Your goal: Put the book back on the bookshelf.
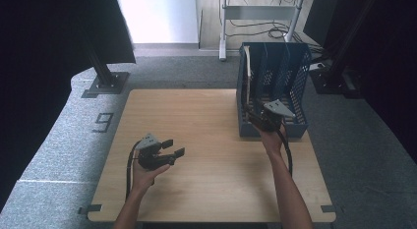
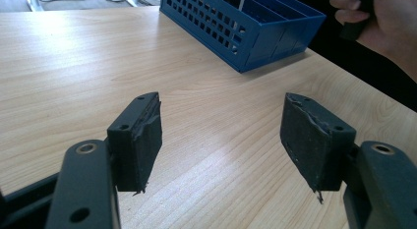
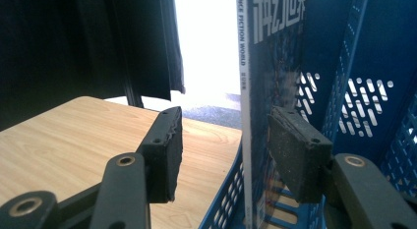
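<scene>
A blue slotted file rack [image 1: 287,71] [image 2: 236,30] stands at the table's far right. A magazine [image 1: 248,62] [image 3: 268,81] stands upright in its leftmost slot, spine towards me. My right gripper [image 1: 253,115] [image 3: 228,155] is open at the rack's front left corner. The magazine's lower spine edge lies between its jaws: one jaw is outside the rack, the other inside beside the cover. My left gripper [image 1: 173,147] [image 2: 226,140] hovers open over the bare wood at the left, with nothing between its jaws.
The wooden table [image 1: 196,121] has bare room across its middle and left. A black post on a base plate [image 1: 105,84] stands off the far left corner, and dark curtains hang at both sides. A floor marking "9" [image 1: 102,122] lies left of the table.
</scene>
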A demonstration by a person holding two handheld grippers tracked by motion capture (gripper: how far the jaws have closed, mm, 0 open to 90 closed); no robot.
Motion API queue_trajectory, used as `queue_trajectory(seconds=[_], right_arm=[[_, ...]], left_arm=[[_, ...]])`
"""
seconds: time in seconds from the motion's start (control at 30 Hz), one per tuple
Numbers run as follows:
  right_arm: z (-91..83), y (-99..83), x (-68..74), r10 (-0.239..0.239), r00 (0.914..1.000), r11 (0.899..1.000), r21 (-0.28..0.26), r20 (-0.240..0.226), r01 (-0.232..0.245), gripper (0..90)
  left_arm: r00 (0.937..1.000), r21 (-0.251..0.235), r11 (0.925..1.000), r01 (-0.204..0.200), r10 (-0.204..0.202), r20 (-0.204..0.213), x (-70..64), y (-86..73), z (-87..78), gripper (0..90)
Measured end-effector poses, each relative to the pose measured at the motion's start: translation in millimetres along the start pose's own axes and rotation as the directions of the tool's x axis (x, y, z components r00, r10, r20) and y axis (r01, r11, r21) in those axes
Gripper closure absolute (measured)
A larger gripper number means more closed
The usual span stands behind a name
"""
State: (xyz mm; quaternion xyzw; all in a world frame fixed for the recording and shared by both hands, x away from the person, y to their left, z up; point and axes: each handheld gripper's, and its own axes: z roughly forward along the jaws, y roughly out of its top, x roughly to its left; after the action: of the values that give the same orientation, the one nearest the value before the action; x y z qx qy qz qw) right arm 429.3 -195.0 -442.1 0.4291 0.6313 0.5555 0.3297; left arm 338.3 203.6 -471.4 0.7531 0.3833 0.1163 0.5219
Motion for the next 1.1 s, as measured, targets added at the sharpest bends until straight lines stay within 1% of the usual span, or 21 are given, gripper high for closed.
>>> queue_trajectory(seconds=[0.07, 0.17, 0.23, 0.33, 0.47, 0.67, 0.8, 1.1], right_arm=[[-5.4, -1.3, 2.3, -0.002, 0.9999, 1.000, 0.001, -0.013, 0.002, 46.8], [-15.9, -3.7, 6.2, -0.001, 0.9997, 1.000, -0.022, -0.023, 0.001, 47.1], [-22.9, -5.2, 8.7, 0.004, 0.9994, 1.000, -0.025, -0.034, -0.005, 47.2], [-32.3, -9.0, 13.2, 0.000, 0.9989, 1.000, -0.022, -0.047, -0.001, 47.1], [-43.7, -16.2, 17.3, -0.004, 0.9977, 1.000, -0.010, -0.068, 0.003, 47.1], [-55.6, -29.1, 21.0, 0.000, 0.9960, 1.000, 0.021, -0.089, 0.002, 46.9], [-61.1, -36.9, 22.2, 0.005, 0.9949, 0.999, 0.038, -0.101, -0.001, 46.7], [-70.6, -53.2, 27.0, -0.001, 0.9919, 0.996, 0.088, -0.127, 0.012, 46.2]], left_arm=[[1.0000, 0.004, 1.0000, 0.001, -0.001, -0.001, 0.5, -0.5, 0.8, 32.5], [1.0000, 0.007, 1.0000, -0.001, 0.001, -0.003, 0.7, -1.2, 1.6, 32.5], [1.0000, 0.009, 1.0000, 0.000, 0.000, -0.004, 1.0, -1.4, 1.8, 32.5], [1.0000, 0.013, 0.9999, 0.002, -0.002, -0.005, 1.1, -2.1, 2.4, 32.5], [1.0000, 0.017, 0.9998, 0.002, -0.002, -0.005, 1.3, -3.0, 3.7, 32.5], [1.0000, 0.025, 0.9997, 0.003, -0.003, -0.006, 1.7, -4.3, 5.3, 32.5], [1.0000, 0.029, 0.9996, 0.004, -0.004, -0.007, 2.4, -5.1, 5.9, 32.5], [1.0000, 0.032, 0.9995, 0.006, -0.006, -0.008, 2.8, -5.9, 5.7, 32.5]])
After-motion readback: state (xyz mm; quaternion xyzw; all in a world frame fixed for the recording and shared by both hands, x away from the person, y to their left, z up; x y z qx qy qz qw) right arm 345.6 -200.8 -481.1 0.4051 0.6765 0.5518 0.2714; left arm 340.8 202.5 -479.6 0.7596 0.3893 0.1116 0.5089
